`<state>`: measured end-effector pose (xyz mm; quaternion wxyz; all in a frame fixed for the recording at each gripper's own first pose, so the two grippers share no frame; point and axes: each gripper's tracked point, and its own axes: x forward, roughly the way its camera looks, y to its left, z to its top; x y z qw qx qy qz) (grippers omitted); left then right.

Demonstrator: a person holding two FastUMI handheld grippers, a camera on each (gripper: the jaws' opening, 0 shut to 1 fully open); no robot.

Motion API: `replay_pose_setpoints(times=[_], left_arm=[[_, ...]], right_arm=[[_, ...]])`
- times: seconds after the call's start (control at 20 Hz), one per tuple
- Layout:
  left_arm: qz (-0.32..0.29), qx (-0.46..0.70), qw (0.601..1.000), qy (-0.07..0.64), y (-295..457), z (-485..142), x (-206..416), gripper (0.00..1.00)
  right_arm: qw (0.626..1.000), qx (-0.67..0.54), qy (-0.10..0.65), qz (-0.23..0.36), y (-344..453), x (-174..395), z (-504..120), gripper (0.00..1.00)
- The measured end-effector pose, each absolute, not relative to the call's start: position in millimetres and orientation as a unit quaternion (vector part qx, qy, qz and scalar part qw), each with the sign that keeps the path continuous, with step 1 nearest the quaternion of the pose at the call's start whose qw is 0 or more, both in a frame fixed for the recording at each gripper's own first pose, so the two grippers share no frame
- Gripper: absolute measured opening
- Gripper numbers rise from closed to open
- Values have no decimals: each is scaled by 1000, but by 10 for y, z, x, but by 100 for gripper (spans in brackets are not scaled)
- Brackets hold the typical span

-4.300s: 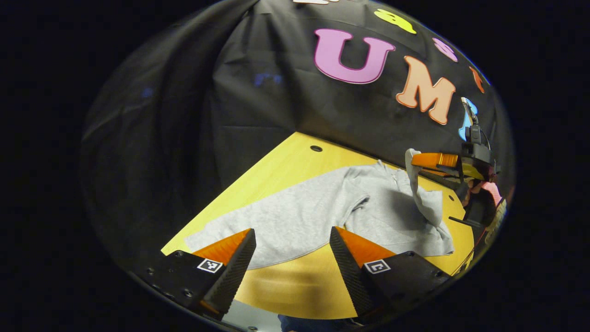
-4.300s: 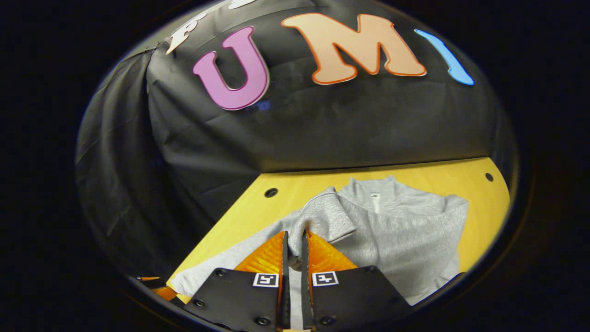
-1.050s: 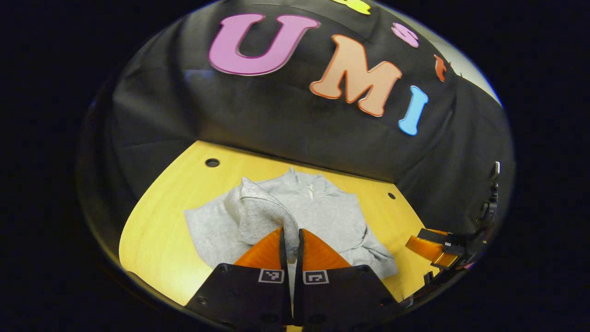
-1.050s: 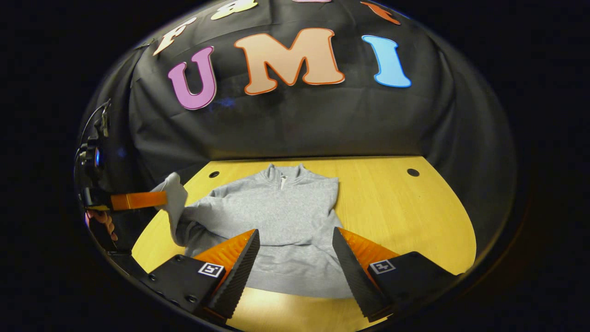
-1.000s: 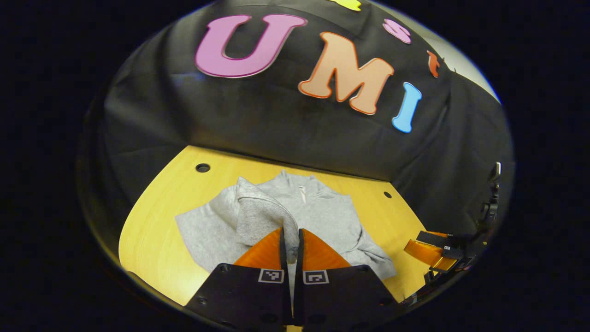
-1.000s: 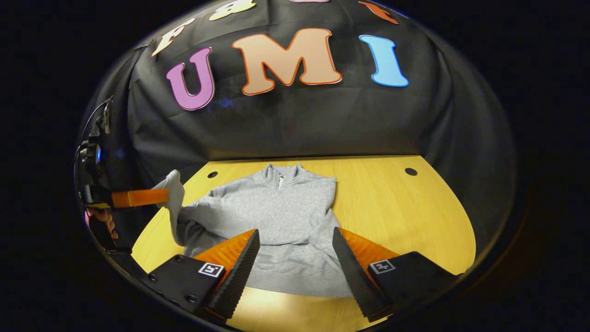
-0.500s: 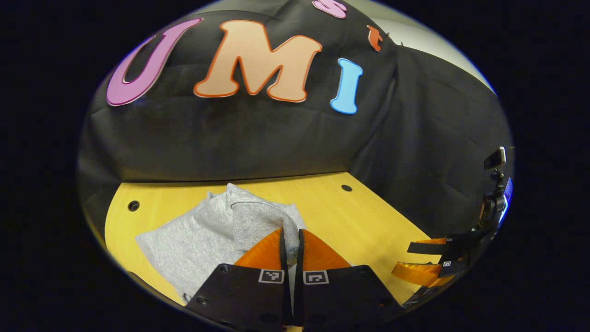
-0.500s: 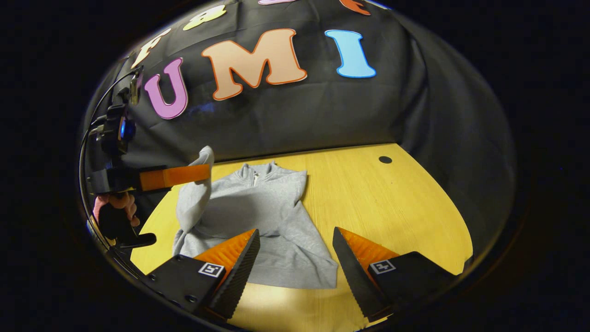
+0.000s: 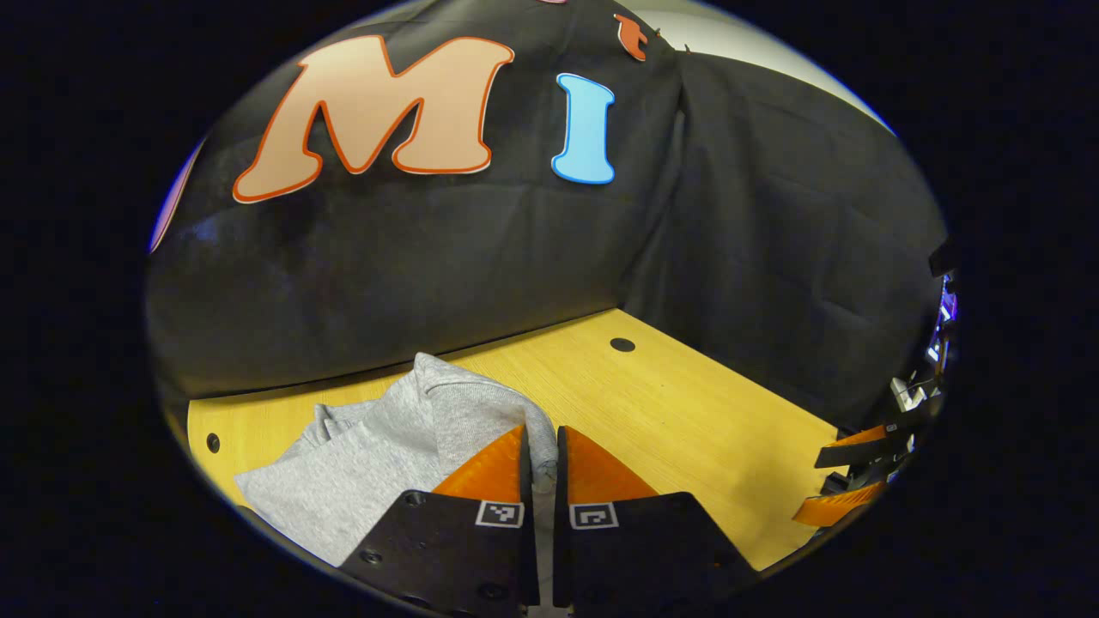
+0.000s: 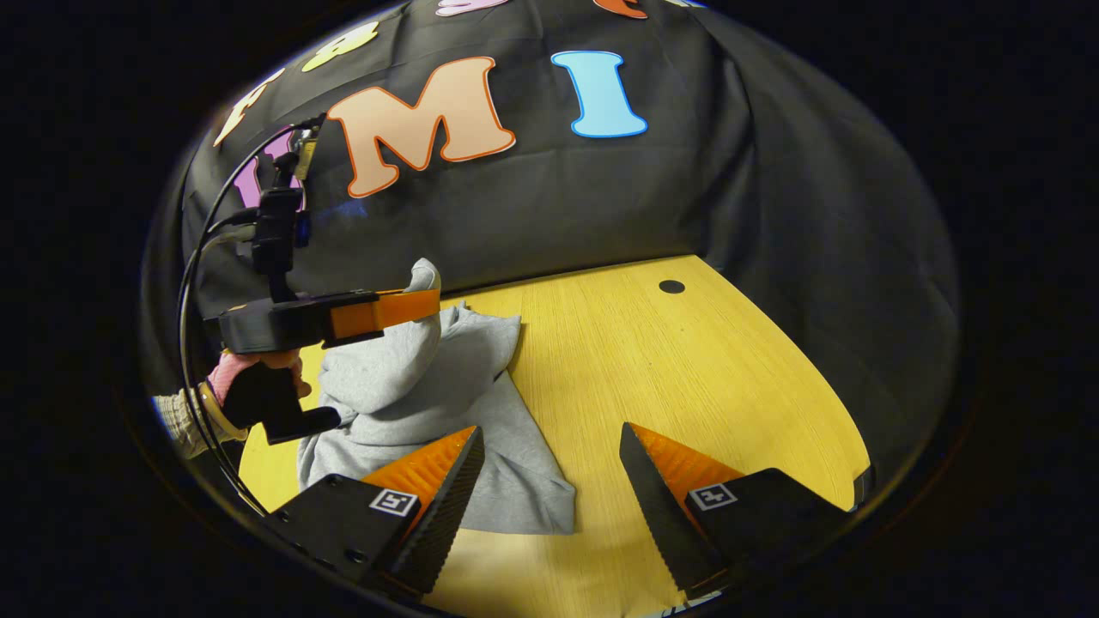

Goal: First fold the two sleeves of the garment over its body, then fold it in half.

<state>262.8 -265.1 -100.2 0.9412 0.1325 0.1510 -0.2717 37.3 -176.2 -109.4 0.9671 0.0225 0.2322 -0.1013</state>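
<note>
The grey garment (image 10: 429,403) lies on the yellow desk (image 10: 687,378), and the left hand-held gripper (image 9: 539,446) has its fingers closed on the cuff end of one sleeve (image 9: 481,412), held raised above the garment's body. The right hand-held gripper (image 10: 549,481) hangs over the desk beside the garment's hem with its fingers spread wide and nothing between them. The fabric appears soft, light and limp and will likely drape from any single hold, so take it at cuffs, hem corners or shoulders.
</note>
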Motion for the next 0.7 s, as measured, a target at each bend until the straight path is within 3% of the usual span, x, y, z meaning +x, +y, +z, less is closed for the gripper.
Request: replay_pose_setpoints(times=[0.15,0.25,0.4,0.7], left_arm=[[-284,140,936,153,-2752,-1139,2766,12],[-288,154,933,154,-2766,-1199,2809,31],[-277,168,933,155,-2719,-1273,2815,95],[-259,155,944,136,-2335,-1074,2368,93]], right_arm=[[966,24,240,-98,-1788,398,-1156,99],[966,20,241,-92,-1783,428,-1169,96],[967,19,241,-85,-1762,479,-1191,95],[967,13,247,-66,-1705,517,-1276,99]])
